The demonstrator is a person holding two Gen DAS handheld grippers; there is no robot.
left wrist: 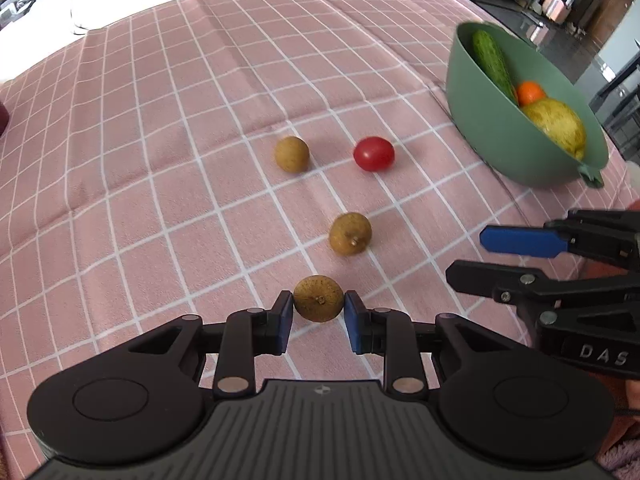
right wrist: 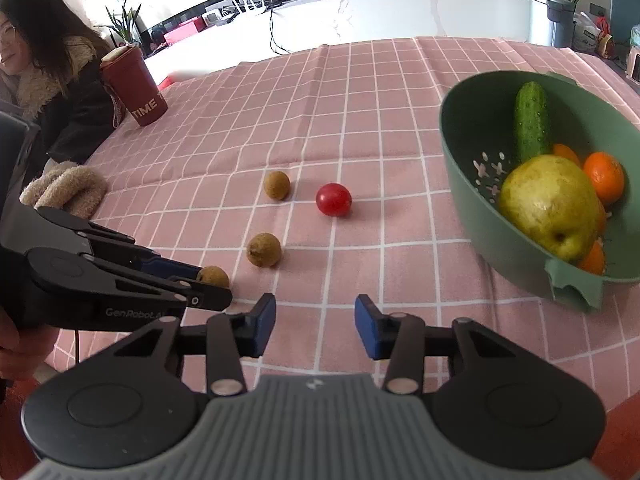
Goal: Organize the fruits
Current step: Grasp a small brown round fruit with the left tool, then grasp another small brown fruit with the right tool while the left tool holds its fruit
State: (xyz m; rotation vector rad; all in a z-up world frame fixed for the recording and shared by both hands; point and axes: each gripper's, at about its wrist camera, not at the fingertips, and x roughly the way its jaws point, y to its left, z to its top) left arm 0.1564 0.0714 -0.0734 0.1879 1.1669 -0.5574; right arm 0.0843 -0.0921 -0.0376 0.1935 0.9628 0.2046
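The left gripper (left wrist: pixel 319 307) was clamped on a longan (left wrist: pixel 319 298), its blue pads pressed to the fruit's two sides at the lower middle of the left wrist view, stem nub facing the camera. Whether the fruit still touched the cloth (left wrist: pixel 160 160) could not be told. The right gripper (right wrist: pixel 315 322) stood part open over bare cloth at the lower middle of its own view, grasping nothing.

Two more longans lay loose on the cloth: one (left wrist: pixel 350 234) just above the held one, another (left wrist: pixel 292 154) further up, with a tomato (left wrist: pixel 373 153) beside it to the right. The green bowl (left wrist: pixel 480 136) sat at the right edge, already holding a cucumber (left wrist: pixel 493 60), an orange (left wrist: pixel 530 92) and a pear (left wrist: pixel 556 126).

The longan looked light, small and round, with a thin, dry, brittle shell, so it would likely roll if nudged and crack under a hard squeeze. A hold across its widest part, as here, seemed soundest, with gentle pressure. The tomato, being smooth and soft-skinned, would probably slip and bruise more easily, and wanted an even lighter pinch across its middle
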